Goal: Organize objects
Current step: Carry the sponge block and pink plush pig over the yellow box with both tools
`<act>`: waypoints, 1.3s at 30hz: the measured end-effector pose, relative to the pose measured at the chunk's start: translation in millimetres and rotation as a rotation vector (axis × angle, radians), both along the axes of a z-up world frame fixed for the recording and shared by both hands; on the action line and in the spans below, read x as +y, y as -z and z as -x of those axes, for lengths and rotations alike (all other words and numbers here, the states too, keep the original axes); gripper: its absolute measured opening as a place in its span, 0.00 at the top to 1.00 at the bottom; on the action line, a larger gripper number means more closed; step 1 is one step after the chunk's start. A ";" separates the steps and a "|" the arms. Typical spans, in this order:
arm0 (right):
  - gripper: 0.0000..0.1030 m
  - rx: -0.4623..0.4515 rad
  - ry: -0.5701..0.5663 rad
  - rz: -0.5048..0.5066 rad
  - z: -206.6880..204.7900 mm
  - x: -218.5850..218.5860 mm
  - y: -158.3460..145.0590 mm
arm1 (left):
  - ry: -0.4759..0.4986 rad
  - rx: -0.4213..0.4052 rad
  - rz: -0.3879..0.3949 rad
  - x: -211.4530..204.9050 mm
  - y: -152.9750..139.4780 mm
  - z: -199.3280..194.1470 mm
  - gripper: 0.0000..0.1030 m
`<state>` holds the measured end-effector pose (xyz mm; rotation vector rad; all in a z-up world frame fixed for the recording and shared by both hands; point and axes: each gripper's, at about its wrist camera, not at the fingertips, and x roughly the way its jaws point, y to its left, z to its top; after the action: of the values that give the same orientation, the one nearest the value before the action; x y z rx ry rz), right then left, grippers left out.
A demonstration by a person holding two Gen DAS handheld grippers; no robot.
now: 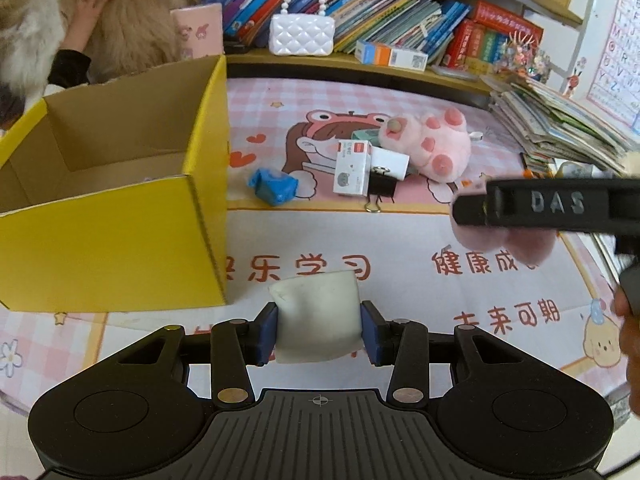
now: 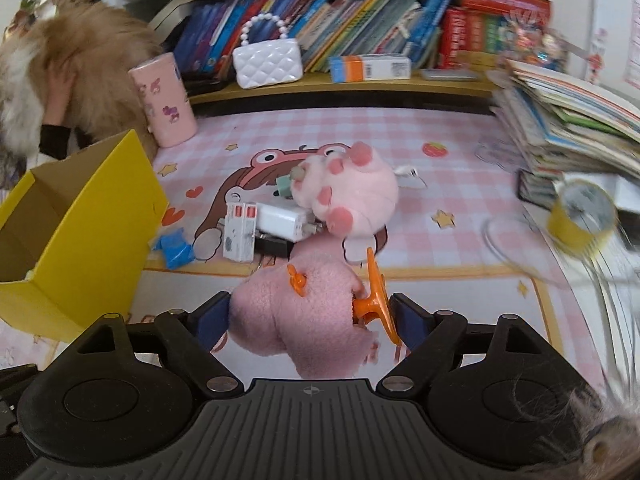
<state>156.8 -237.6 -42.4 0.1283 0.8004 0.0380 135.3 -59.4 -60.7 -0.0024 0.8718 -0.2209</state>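
My left gripper (image 1: 318, 330) is shut on a small white pillow-shaped pouch (image 1: 316, 316), held just right of the open yellow cardboard box (image 1: 120, 240). My right gripper (image 2: 310, 322) is shut on a pink plush toy with orange plastic feet (image 2: 304, 316); it shows in the left wrist view (image 1: 504, 240) under the black gripper body. On the pink mat lie a pink paw plush (image 2: 352, 192), a small white carton (image 1: 352, 168), a white charger (image 2: 284, 220), a black binder clip (image 1: 380, 190) and a blue crumpled item (image 1: 274, 186).
A shelf of books (image 1: 360, 8) with a white quilted purse (image 1: 302, 34) runs along the back. A pile of booklets (image 2: 568, 120) and a yellow tape roll (image 2: 580, 216) sit at the right. A pink cylindrical case (image 2: 164, 100) and a furry animal (image 2: 80, 64) are at the back left.
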 end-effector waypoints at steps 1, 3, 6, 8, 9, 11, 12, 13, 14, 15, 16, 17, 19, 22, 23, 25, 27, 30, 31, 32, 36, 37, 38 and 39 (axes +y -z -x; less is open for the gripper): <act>0.19 -0.004 0.007 0.004 5.9 5.3 -0.9 | 0.003 -0.007 0.001 3.8 -1.5 3.0 0.60; 0.19 -0.015 0.019 0.013 18.9 15.6 -2.6 | 0.005 -0.020 0.002 12.4 -3.8 9.1 0.60; 0.19 -0.017 0.031 0.022 34.5 30.7 -3.4 | 0.001 -0.021 0.017 29.1 -5.6 20.2 0.60; 0.19 -0.011 0.032 0.026 42.3 40.4 -3.5 | -0.012 -0.021 0.030 40.5 -6.1 27.0 0.60; 0.19 -0.011 0.031 0.029 45.9 45.1 -3.7 | -0.020 -0.023 0.033 45.9 -6.6 30.3 0.61; 0.19 -0.009 0.023 0.040 53.8 55.9 -4.2 | -0.038 -0.026 0.042 58.7 -7.9 37.2 0.61; 0.19 -0.007 0.017 0.041 58.1 62.1 -4.3 | -0.045 -0.024 0.048 65.6 -8.2 40.8 0.61; 0.19 -0.003 0.011 0.039 61.3 67.9 -4.3 | -0.050 -0.022 0.050 70.7 -8.1 43.5 0.61; 0.19 0.001 0.005 0.037 64.9 73.6 -3.7 | -0.056 -0.021 0.053 76.9 -8.3 47.2 0.61; 0.19 0.008 -0.003 0.036 69.5 80.6 -2.8 | -0.062 -0.021 0.055 82.0 -8.5 50.2 0.61; 0.19 0.014 -0.011 0.036 73.2 86.7 -1.9 | -0.070 -0.021 0.059 88.0 -8.7 53.5 0.61; 0.19 0.021 -0.023 0.037 77.6 94.2 -0.8 | -0.076 -0.021 0.063 93.0 -9.0 56.3 0.61; 0.19 0.031 -0.046 0.040 84.9 106.7 0.0 | -0.086 -0.021 0.066 102.6 -8.6 61.7 0.61; 0.19 0.021 -0.067 0.049 95.5 120.8 -1.6 | -0.090 -0.020 0.071 112.1 -9.0 68.5 0.61; 0.19 0.019 -0.070 0.050 98.5 124.4 -1.5 | -0.089 -0.021 0.071 115.1 -9.2 71.2 0.61; 0.19 0.023 -0.073 0.045 104.5 131.7 -0.8 | -0.086 -0.026 0.068 120.1 -10.1 76.5 0.61; 0.19 0.027 -0.070 0.041 110.3 136.7 0.1 | -0.084 -0.032 0.064 124.8 -11.2 82.1 0.61; 0.19 0.039 -0.069 0.029 116.1 143.5 1.8 | -0.084 -0.037 0.056 132.3 -12.4 90.1 0.61; 0.19 0.044 -0.070 0.024 118.4 146.2 2.5 | -0.085 -0.037 0.054 134.8 -12.5 92.7 0.61; 0.19 0.049 -0.073 0.020 120.6 149.3 3.5 | -0.086 -0.038 0.052 137.1 -12.5 94.7 0.61; 0.19 0.053 -0.087 0.012 128.0 160.8 5.6 | -0.096 -0.042 0.046 149.7 -13.7 105.4 0.61; 0.19 0.052 -0.091 0.011 130.0 163.7 5.6 | -0.099 -0.044 0.045 152.7 -14.1 107.5 0.61; 0.19 0.051 -0.094 0.009 132.1 165.6 5.5 | -0.100 -0.046 0.043 155.6 -14.9 109.5 0.61; 0.19 0.051 -0.097 0.007 134.3 168.4 5.2 | -0.102 -0.049 0.041 157.6 -15.5 111.3 0.61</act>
<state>22.4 -69.2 -47.7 0.0836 0.8569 0.1241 24.1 98.2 -45.3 -0.0792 0.8161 -0.1426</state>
